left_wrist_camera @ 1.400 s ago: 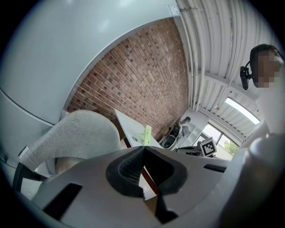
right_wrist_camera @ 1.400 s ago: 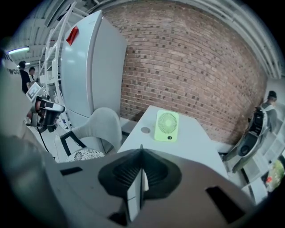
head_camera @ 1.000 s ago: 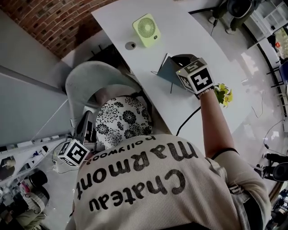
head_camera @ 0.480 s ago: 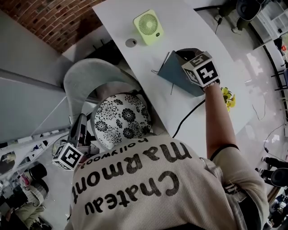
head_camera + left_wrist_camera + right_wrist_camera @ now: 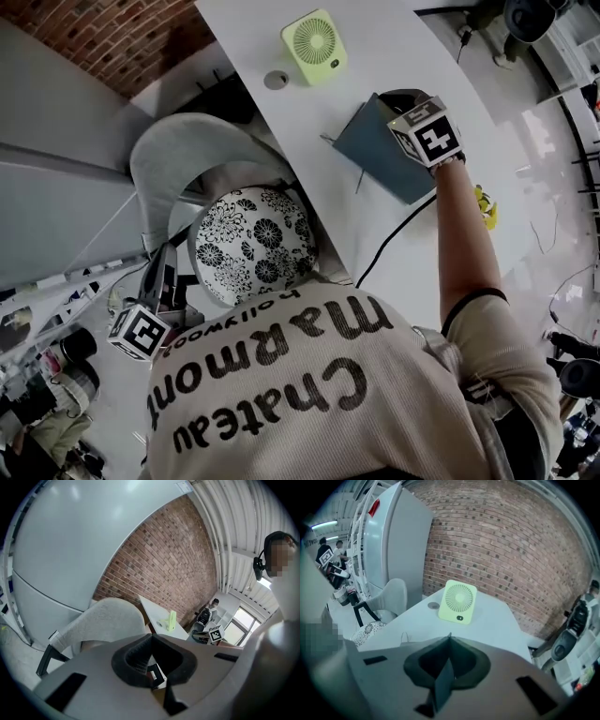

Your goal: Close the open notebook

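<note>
The blue-grey notebook (image 5: 380,155) lies on the white table (image 5: 375,37), its cover slanting low with the outer face up. My right gripper (image 5: 398,101) is at the cover's far edge, behind its marker cube. In the right gripper view the right gripper (image 5: 449,641) is shut on the thin cover edge (image 5: 442,684), which runs between the jaws. My left gripper (image 5: 167,277) hangs low beside the chair, away from the table. In the left gripper view the left gripper (image 5: 150,639) has its jaws closed together with nothing held.
A green desk fan (image 5: 314,42) and a round grommet (image 5: 276,80) sit beyond the notebook. A black cable (image 5: 394,239) runs over the table's near edge, and yellow flowers (image 5: 486,206) are at the right. A grey chair (image 5: 178,159) with a floral cushion (image 5: 253,244) stands below the table.
The right gripper has moved farther across the table and down, taking the cover from nearly upright to a low slant. The left gripper has barely shifted.
</note>
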A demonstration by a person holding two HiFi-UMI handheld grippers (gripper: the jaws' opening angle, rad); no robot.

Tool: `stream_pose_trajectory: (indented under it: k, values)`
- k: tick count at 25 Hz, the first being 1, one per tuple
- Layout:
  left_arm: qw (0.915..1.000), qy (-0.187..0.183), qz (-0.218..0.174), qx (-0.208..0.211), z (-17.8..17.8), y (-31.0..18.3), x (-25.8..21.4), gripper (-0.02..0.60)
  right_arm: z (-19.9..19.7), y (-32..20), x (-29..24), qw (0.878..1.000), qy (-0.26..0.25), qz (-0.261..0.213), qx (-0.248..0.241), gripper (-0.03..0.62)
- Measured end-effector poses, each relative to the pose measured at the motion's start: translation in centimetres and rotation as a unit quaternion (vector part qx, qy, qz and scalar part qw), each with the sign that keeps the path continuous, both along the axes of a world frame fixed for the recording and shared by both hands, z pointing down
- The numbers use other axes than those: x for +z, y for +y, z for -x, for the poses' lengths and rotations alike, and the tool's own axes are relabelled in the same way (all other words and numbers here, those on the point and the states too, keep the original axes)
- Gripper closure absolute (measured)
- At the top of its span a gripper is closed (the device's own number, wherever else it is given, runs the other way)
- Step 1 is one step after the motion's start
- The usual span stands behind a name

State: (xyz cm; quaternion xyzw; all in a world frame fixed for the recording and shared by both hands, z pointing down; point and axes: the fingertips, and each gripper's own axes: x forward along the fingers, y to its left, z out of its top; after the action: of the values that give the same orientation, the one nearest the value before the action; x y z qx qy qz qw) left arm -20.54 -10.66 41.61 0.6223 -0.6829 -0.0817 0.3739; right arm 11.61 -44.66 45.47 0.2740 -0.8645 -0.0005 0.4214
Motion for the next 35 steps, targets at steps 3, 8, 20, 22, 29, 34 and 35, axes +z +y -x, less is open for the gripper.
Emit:
stream_pose_trajectory:
  k: [3,8,20,22,29,34,35]
  values:
    - [0.9999,-0.002,0.003,-0.011,0.2,0.7,0.1,0.581,-0.4,-0.6,0.8,1.000,0.002,0.004,0.001,0.585]
    - [0.9997,-0.003,0.006,-0.025,0.2,1.3,0.0,0.581,-1.3,-1.5,2.6,1.000,0.013,0.013,0.007,0.585]
    - [0.9991,0.004,0.021,-0.036,-1.1,1.4,0.9,0.581,-2.1,-2.4,6.1,0.999,0.003,0.043,0.031,0.583]
    - [0.9991,0.004,0.024,-0.036,-1.3,1.3,1.0,0.581,-2.4,-2.4,6.5,0.998,0.001,0.046,0.032,0.583]
    - [0.9982,0.022,0.021,-0.052,-1.6,1.5,1.4,0.581,-2.7,-2.6,7.7,0.998,-0.004,0.053,0.039,0.583]
    - [0.9980,0.020,0.029,-0.053,-2.1,1.7,1.5,0.581,-2.8,-2.7,7.9,0.998,-0.007,0.050,0.040,0.582]
    - [0.9979,0.021,0.030,-0.054,-2.2,1.8,1.6,0.581,-2.8,-2.7,8.1,0.998,-0.007,0.049,0.041,0.582]
